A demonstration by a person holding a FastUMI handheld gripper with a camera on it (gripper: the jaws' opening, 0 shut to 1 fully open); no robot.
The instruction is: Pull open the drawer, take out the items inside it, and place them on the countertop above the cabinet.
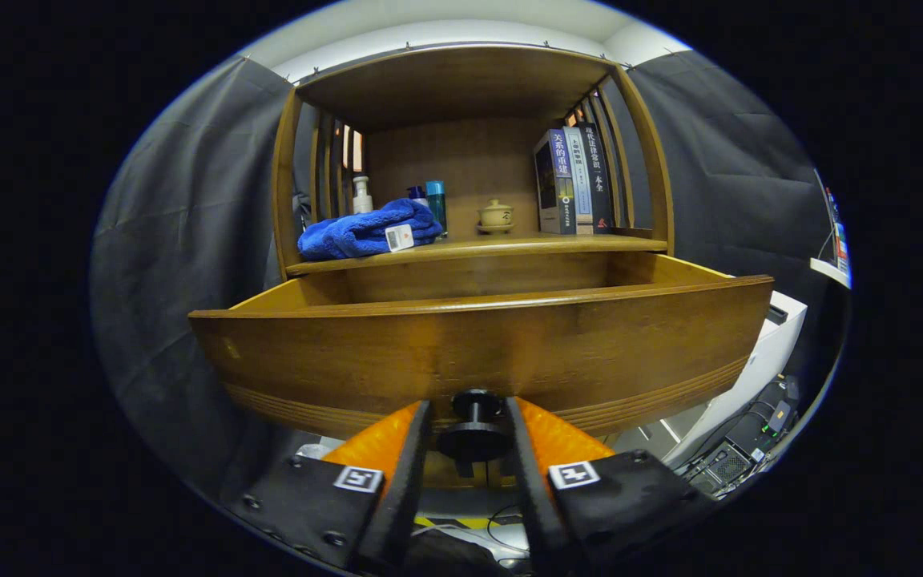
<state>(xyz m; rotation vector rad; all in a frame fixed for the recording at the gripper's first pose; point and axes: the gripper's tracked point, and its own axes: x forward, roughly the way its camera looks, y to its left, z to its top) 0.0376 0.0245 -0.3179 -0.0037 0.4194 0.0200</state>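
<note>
Fingers (397, 449) flanking drawer knob (473, 429), narrowly spread; contact with knob probable on both sides, hard to confirm. Gripper (471, 449) apparently pinching it. Drawer (477, 353) pulled well out beneath countertop (477, 247); contents hidden behind front panel. Pull straight and level, then release knob, reach over front.
</note>
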